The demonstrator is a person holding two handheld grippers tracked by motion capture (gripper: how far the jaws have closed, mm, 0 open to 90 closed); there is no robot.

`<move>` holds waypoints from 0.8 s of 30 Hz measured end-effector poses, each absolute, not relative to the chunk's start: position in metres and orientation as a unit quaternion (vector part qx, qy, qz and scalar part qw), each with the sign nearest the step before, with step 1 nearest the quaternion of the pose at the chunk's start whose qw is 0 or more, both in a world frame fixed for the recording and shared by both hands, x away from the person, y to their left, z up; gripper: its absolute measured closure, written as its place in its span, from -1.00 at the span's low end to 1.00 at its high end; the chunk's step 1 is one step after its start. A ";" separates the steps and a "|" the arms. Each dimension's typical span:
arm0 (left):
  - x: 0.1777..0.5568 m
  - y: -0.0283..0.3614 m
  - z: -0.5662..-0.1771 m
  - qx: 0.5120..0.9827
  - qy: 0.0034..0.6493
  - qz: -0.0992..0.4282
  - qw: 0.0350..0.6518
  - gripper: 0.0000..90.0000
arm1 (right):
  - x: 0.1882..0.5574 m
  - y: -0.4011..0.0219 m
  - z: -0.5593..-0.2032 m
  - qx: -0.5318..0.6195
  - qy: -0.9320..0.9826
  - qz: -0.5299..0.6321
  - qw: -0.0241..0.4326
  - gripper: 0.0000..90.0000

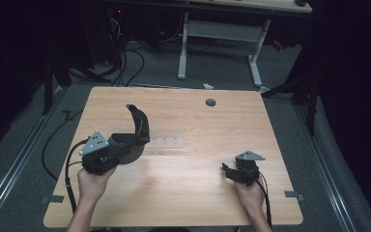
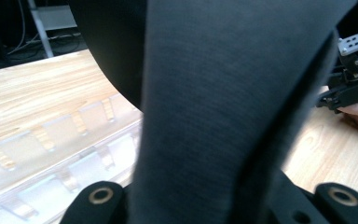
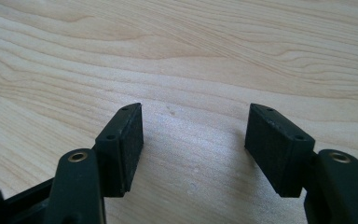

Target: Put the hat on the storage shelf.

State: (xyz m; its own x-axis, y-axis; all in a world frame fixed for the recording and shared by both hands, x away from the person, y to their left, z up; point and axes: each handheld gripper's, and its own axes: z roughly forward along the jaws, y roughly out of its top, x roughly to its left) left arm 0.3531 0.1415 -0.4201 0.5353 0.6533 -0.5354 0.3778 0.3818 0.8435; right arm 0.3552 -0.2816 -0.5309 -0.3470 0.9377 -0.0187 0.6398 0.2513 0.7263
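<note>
My left gripper (image 1: 128, 145) is shut on a dark grey fabric piece (image 1: 139, 122) that curls up and over from its jaws, held above the left half of the wooden table (image 1: 198, 193). In the left gripper view the fabric (image 2: 233, 93) hangs close in front and hides the fingertips. A clear plastic compartment tray (image 1: 166, 142) lies flat at the table's middle, just right of that gripper, and its dividers (image 2: 51, 149) lie under the fabric. My right gripper (image 1: 228, 171) rests low near the right front, open, with bare wood between its pads (image 3: 123, 149).
A round cable hole (image 1: 210, 102) sits near the table's far edge. Beyond the table stands a white desk frame (image 1: 183, 43), with cables (image 1: 125, 63) on the floor. The right hand and its gripper (image 2: 349, 84) appear at the right edge of the left gripper view.
</note>
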 end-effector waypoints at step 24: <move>0.380 0.179 -0.404 0.505 0.491 0.124 0.699 0.89 | 0.355 -0.281 -0.531 0.520 0.757 0.320 0.232 -0.18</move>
State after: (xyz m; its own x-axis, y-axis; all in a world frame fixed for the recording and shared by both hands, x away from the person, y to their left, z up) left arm 0.3802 0.1791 -0.4042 0.4876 0.6684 -0.5617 0.3225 0.4600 0.8273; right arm 0.3548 -0.2815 -0.5309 -0.3517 0.9359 -0.0194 0.6387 0.2551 0.7260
